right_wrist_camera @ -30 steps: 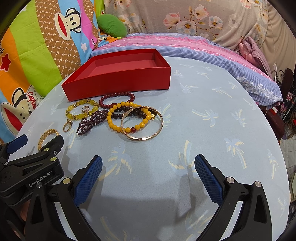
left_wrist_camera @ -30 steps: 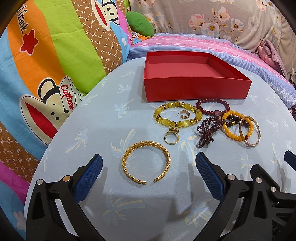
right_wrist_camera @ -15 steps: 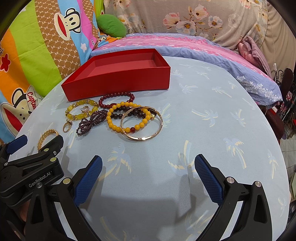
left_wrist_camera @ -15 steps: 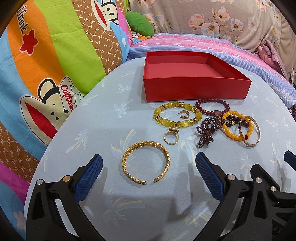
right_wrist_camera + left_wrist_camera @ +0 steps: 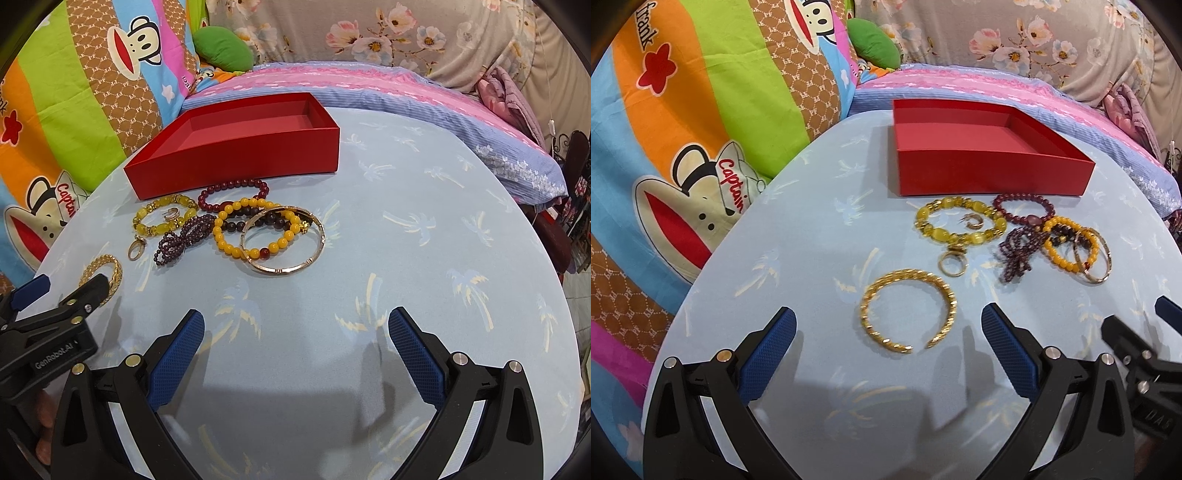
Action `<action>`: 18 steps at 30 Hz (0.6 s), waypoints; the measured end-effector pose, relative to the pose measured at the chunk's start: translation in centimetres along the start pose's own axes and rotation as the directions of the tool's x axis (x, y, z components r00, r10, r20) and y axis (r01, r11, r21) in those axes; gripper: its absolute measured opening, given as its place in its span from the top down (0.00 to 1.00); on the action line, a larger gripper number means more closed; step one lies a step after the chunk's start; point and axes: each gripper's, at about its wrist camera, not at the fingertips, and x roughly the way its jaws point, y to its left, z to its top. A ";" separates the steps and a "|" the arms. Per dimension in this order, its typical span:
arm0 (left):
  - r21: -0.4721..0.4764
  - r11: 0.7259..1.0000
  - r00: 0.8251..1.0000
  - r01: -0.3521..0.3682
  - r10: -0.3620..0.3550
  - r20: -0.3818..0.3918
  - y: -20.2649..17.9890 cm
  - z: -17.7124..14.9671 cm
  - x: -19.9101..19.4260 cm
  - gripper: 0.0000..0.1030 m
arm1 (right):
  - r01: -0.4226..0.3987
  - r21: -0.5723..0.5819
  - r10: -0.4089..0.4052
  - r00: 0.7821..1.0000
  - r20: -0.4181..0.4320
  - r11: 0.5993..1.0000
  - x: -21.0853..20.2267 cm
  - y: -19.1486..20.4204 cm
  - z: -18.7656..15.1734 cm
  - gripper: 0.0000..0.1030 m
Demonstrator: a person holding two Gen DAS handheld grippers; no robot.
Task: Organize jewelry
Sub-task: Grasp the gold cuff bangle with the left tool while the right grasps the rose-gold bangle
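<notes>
An empty red box (image 5: 990, 177) (image 5: 236, 166) stands at the back of the round table. In front of it lie a yellow bead bracelet (image 5: 925, 221), a small ring inside it (image 5: 973, 221), a gold ring (image 5: 953, 264), a dark red bead bracelet (image 5: 1049, 206), a purple bead strand (image 5: 1015, 254), an orange bead bracelet (image 5: 236, 243) and a thin gold bangle (image 5: 280, 269). A gold open cuff (image 5: 871, 295) lies just ahead of my open left gripper (image 5: 886, 328). My right gripper (image 5: 295, 332) is open and empty over bare cloth, short of the bangle.
The table (image 5: 424, 221) has a light blue palm-print cloth. A striped cartoon pillow (image 5: 683, 129) lies along the left edge, and a bed with pink and blue covers (image 5: 369, 81) behind. The left gripper's body (image 5: 55, 325) shows at the right wrist view's left edge.
Both grippers have edged slightly forward and to the left; the jewelry and box have not moved. Both stay open.
</notes>
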 end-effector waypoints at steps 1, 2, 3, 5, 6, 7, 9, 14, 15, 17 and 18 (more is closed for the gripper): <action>-0.002 1.000 1.000 0.001 -0.001 -0.004 0.5 0.0 0.0 0.07 | -0.004 0.002 0.004 1.000 -0.002 1.000 0.0 -0.2 0.0 0.06; -0.009 1.000 1.000 0.006 -0.006 -0.009 1.0 0.0 0.1 0.07 | -0.007 0.005 0.007 1.000 -0.005 1.000 0.1 -0.1 0.1 0.06; -0.015 1.000 1.000 0.012 -0.012 -0.013 1.4 0.0 0.2 0.07 | -0.011 0.009 0.011 1.000 -0.011 1.000 0.2 -0.2 0.2 0.06; -0.032 0.999 0.999 0.020 -0.021 -0.025 2.2 0.1 0.4 0.07 | -0.016 0.016 0.016 1.000 -0.022 1.000 0.5 -0.3 0.4 0.06; -0.045 0.999 0.999 0.025 -0.026 -0.029 2.6 0.2 0.6 0.07 | -0.016 0.019 0.017 1.000 -0.025 1.000 0.6 -0.3 0.5 0.06; -0.056 0.998 0.999 0.031 -0.033 -0.032 2.9 0.2 0.7 0.07 | -0.018 0.021 0.018 1.000 -0.025 1.000 0.6 -0.4 0.6 0.06; -0.059 0.998 0.999 0.039 -0.041 -0.036 3.1 0.2 0.8 0.07 | -0.018 0.021 0.018 1.000 -0.023 1.000 0.7 -0.4 0.9 0.06; -0.027 0.996 0.995 0.085 -0.087 -0.055 1.9 0.6 1.3 0.07 | -0.019 0.021 0.020 0.999 -0.038 1.000 1.3 -0.3 1.5 0.06; -0.015 0.996 0.994 0.090 -0.091 -0.056 1.5 0.6 1.3 0.07 | -0.021 0.021 0.022 0.999 -0.038 1.000 1.4 -0.3 1.5 0.06; 0.003 0.995 0.993 0.098 -0.097 -0.063 0.9 0.7 1.6 0.07 | -0.022 0.019 0.023 0.999 -0.038 1.000 1.5 -0.1 1.6 0.06; 0.014 0.995 0.993 0.099 -0.098 -0.071 0.5 0.7 1.9 0.07 | -0.021 0.015 0.022 0.999 -0.039 1.000 1.6 0.0 1.7 0.06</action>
